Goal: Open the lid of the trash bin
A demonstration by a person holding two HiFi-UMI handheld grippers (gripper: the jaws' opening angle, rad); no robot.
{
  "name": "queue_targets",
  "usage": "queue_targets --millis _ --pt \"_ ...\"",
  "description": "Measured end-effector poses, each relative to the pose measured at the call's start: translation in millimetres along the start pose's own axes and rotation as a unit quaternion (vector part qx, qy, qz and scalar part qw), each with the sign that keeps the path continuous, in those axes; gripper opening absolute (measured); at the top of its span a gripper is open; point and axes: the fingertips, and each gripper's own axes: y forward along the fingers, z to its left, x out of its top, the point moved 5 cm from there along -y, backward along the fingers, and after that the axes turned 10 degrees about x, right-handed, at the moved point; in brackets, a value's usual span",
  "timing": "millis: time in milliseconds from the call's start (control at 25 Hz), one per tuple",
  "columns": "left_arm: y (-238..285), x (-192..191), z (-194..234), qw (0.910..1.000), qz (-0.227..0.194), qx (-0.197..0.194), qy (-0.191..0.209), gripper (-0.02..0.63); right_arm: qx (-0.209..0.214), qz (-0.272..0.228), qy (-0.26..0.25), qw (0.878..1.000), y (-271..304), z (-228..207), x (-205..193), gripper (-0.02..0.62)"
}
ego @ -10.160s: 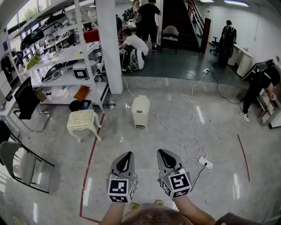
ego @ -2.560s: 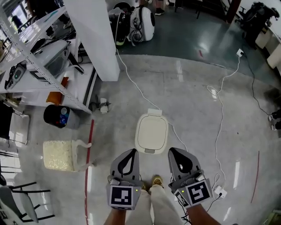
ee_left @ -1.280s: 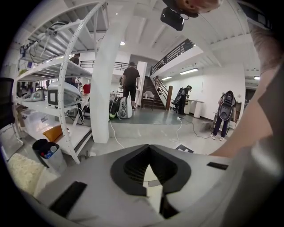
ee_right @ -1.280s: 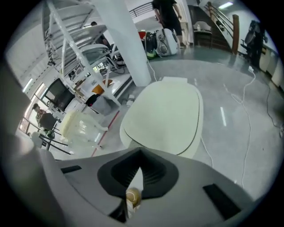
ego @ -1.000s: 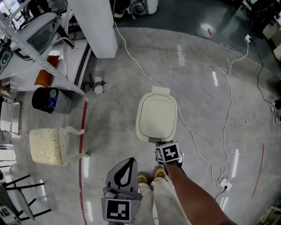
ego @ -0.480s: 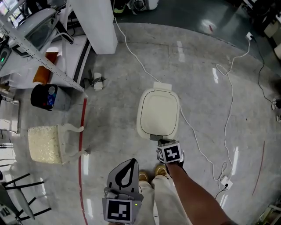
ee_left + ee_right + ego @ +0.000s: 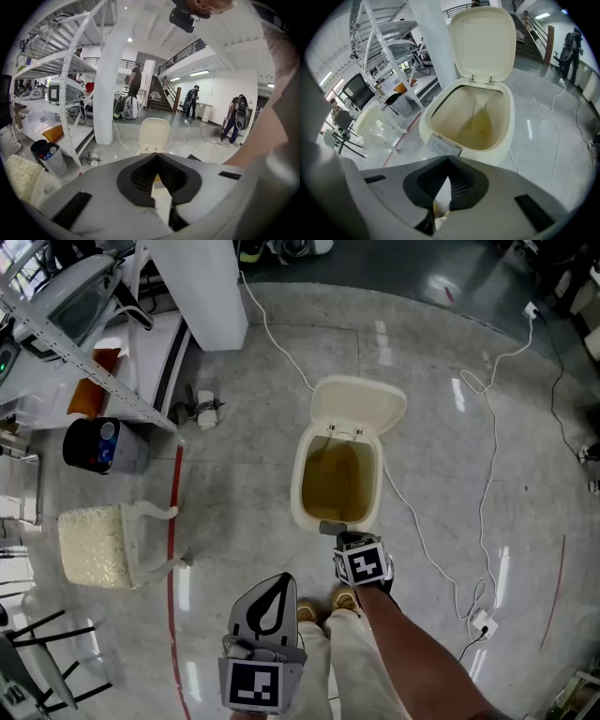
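Lettering on the grey push panel (image 7: pixel 446 147) at the front of the cream plastic trash bin (image 7: pixel 509 123) can be read only in the right gripper view. The head view shows that panel as a small grey tab. The right gripper view also looks down into the bin's yellowish inside. The left gripper view alone catches the dark staircase (image 7: pixel 157 93) and the standing people (image 7: pixel 191 101) far behind.

Both tongs have their tips pressed together and hold nothing. The right tongs (image 7: pixel 337 536) sit at the bin's 6 o'clock edge, tips just beside the push panel; I cannot tell whether they touch it. The left tongs (image 7: pixel 279 583) hang at about 7 o'clock from the bin, well apart from it.

The bin stands on the grey polished floor (image 7: pixel 234 484), with its cream lid (image 7: pixel 359 407) raised upright at the 12 o'clock side. Half a second ago that lid lay flat over the opening. The right tongs are where they were then.
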Motion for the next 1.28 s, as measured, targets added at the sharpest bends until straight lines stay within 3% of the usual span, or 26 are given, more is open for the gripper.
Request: queue_targets --millis 320,600,800,960,1120,1280 --pt "-2.1 3.0 0.7 1.0000 -0.004 0.000 -0.006 0.000 0.002 -0.012 0.004 1.000 -5.7 2.6 7.8 0.034" --pt "-12.1 19.4 -0.8 0.9999 -0.011 -0.006 -0.007 0.000 0.013 -0.050 0.011 0.999 -40.3 21.0 41.6 0.034" --pt "-44.7 65.9 -11.2 0.9992 -0.038 -0.010 -0.003 0.000 0.015 -0.100 0.002 0.995 -117.4 41.7 99.9 0.034" --pt "-69.0 117.6 -15.9 0.9976 -0.063 -0.026 -0.013 0.000 0.010 -0.160 -0.039 0.986 -199.9 61.3 153.6 0.034" --pt "-108.4 164.7 -23.3 0.9963 -0.067 -0.050 -0.022 0.000 0.010 -0.235 -0.039 0.971 -280.5 80.9 179.9 0.034" --pt "-135.8 196.5 -39.9 0.9931 -0.099 -0.061 -0.016 0.000 0.005 -0.298 -0.076 0.952 -353.7 101.5 194.6 0.034"
